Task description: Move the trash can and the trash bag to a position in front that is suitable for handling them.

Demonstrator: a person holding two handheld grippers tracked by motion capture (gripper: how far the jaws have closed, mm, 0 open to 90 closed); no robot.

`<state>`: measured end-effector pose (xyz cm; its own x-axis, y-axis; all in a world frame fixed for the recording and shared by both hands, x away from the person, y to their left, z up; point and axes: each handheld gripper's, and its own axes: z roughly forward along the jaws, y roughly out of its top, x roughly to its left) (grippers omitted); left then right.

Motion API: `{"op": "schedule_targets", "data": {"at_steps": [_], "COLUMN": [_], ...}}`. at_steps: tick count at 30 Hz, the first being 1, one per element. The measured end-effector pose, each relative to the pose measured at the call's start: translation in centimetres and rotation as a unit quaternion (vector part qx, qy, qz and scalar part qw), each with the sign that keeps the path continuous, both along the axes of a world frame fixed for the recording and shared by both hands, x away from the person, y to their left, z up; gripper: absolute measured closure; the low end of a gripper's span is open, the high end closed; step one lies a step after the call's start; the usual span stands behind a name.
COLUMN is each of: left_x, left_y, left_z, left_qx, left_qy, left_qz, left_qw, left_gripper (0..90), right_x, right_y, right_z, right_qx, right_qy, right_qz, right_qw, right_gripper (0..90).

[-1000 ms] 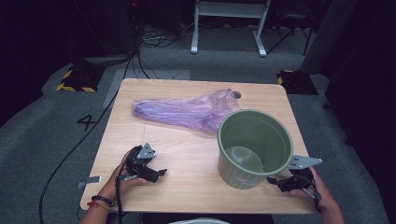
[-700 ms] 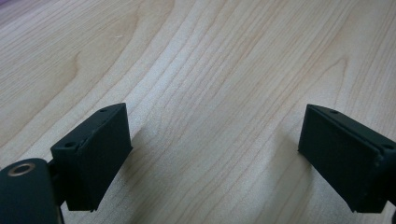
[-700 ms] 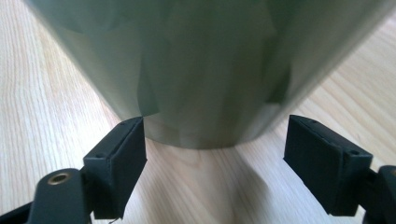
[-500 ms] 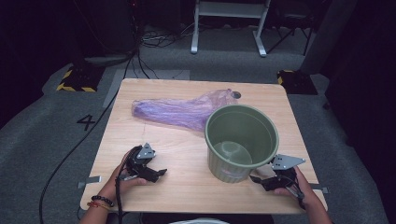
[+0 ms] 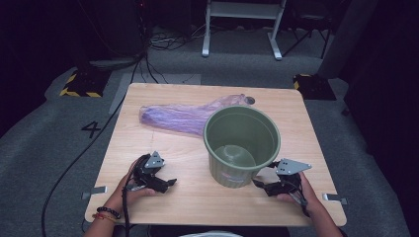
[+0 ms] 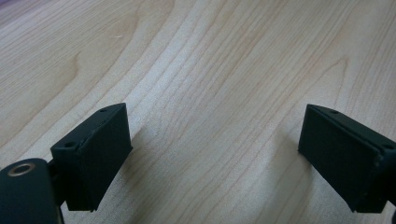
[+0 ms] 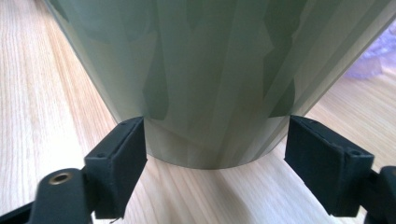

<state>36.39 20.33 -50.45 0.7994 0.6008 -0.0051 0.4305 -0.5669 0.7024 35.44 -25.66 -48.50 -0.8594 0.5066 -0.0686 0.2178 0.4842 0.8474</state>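
A green plastic bucket (image 5: pixel 242 145) stands upright on the wooden table (image 5: pixel 316 143), right of centre. Behind it and to its left lies a crumpled purple plastic bag (image 5: pixel 180 117); one end runs behind the bucket's rim. My right gripper (image 5: pixel 259 185) is low at the bucket's near right side. It is open, its jaws straddling the bucket's base (image 7: pixel 210 60) in the right gripper view (image 7: pixel 217 140), where a bit of the bag (image 7: pixel 373 60) shows at far right. My left gripper (image 5: pixel 165 183) rests near the front left edge, open over bare wood (image 6: pixel 215 154).
A small round hole (image 5: pixel 249 100) sits in the tabletop behind the bucket. Metal brackets (image 5: pixel 94 190) (image 5: pixel 336 198) stick out at the table's front corners. On the grey floor beyond are cables, a white stand's legs (image 5: pixel 242 29) and yellow-black striped pads (image 5: pixel 79 84).
The bucket has slid leftward across the table, toward the bag, with my right gripper following at its base. My left gripper has stayed where it was.
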Motion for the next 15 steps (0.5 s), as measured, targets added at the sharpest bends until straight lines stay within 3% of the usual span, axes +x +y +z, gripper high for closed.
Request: {"op": "schedule_targets", "data": {"at_steps": [15], "left_x": [0.0], "left_y": [0.0], "left_z": [0.0], "left_qx": [0.001], "left_qy": [0.0], "left_qz": [0.0], "left_qw": [1.0], "left_gripper": [9.0], "right_x": [1.5], "right_y": [3.8], "right_z": [0.7], "right_qx": [0.02], "right_qy": [-0.007], "right_qz": [0.013], "right_qw": [0.9997], "right_gripper": [23.4]}}
